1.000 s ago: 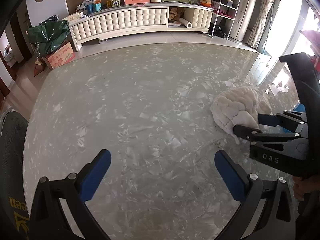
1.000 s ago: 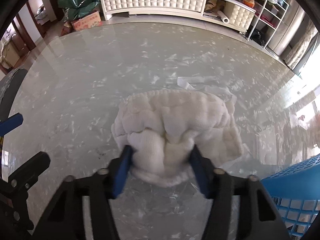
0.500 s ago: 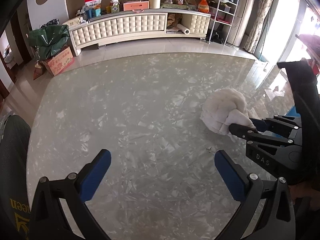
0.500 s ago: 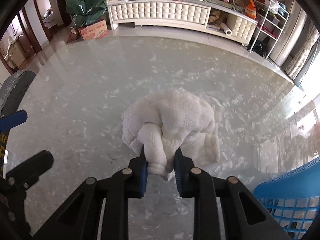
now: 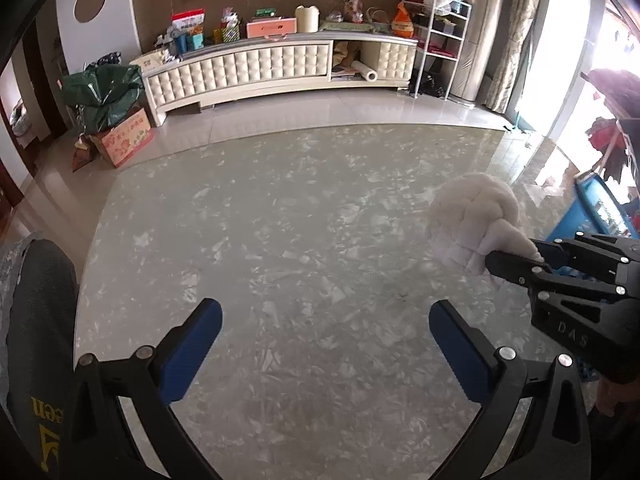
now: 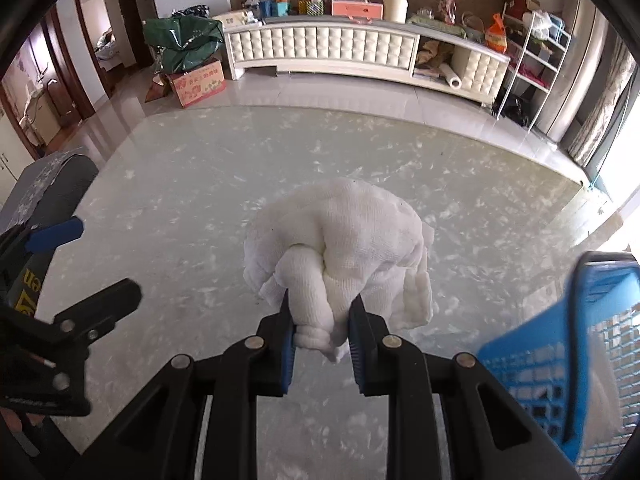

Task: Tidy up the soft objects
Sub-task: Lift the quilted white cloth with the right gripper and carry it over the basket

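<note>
My right gripper [image 6: 322, 320] is shut on a bunched white knitted cloth [image 6: 352, 236] and holds it lifted above the glossy marbled table [image 6: 200, 184]. The cloth hangs forward from the jaws. In the left wrist view the same cloth [image 5: 476, 216] shows at the right, held by the right gripper [image 5: 536, 258]. My left gripper [image 5: 324, 344] is open and empty over the table, to the left of the cloth. A blue plastic basket [image 6: 560, 344] stands just right of the right gripper; it also shows in the left wrist view [image 5: 588, 208].
A long cream tufted TV cabinet [image 5: 276, 68] lines the far wall with clutter on top. A green bag [image 5: 100, 92] and a cardboard box [image 5: 128, 140] sit on the floor at the left. A white wire shelf [image 5: 440, 40] stands at the right.
The right gripper closed on the white cloth and lifted it off the table, bunching it up. The left gripper stayed open and rose a little.
</note>
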`<action>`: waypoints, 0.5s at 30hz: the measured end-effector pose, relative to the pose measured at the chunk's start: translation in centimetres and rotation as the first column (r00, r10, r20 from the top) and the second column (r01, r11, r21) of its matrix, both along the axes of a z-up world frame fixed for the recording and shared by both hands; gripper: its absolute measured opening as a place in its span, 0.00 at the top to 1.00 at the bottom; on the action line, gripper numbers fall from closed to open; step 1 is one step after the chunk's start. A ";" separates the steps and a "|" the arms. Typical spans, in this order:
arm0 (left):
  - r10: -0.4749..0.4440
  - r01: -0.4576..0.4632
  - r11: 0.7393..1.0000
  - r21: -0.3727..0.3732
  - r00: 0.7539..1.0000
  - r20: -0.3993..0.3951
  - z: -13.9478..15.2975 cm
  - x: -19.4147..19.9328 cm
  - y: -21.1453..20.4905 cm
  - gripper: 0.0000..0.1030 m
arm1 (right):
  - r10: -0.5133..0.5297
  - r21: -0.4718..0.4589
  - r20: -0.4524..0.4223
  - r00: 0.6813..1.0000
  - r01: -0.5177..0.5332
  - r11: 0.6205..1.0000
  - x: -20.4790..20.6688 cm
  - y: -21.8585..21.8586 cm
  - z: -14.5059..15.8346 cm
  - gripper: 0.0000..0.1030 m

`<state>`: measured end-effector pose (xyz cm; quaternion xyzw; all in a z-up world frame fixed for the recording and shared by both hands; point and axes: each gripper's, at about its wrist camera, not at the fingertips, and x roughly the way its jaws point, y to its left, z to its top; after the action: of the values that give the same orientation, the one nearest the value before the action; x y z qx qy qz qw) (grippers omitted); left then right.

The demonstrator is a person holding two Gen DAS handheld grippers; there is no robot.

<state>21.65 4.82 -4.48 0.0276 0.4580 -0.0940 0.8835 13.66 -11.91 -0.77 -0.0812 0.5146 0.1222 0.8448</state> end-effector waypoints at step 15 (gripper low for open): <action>-0.011 0.015 0.999 -0.029 0.993 0.121 5.0 -3.5 -1.9 0.00 | -0.003 0.013 0.093 0.996 0.002 1.000 -2.8 -2.0 4.9 0.79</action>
<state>18.10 2.97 0.51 0.0229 0.4023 -0.1047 0.9092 10.82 -13.93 4.09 -0.0806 0.4742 0.1204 0.8684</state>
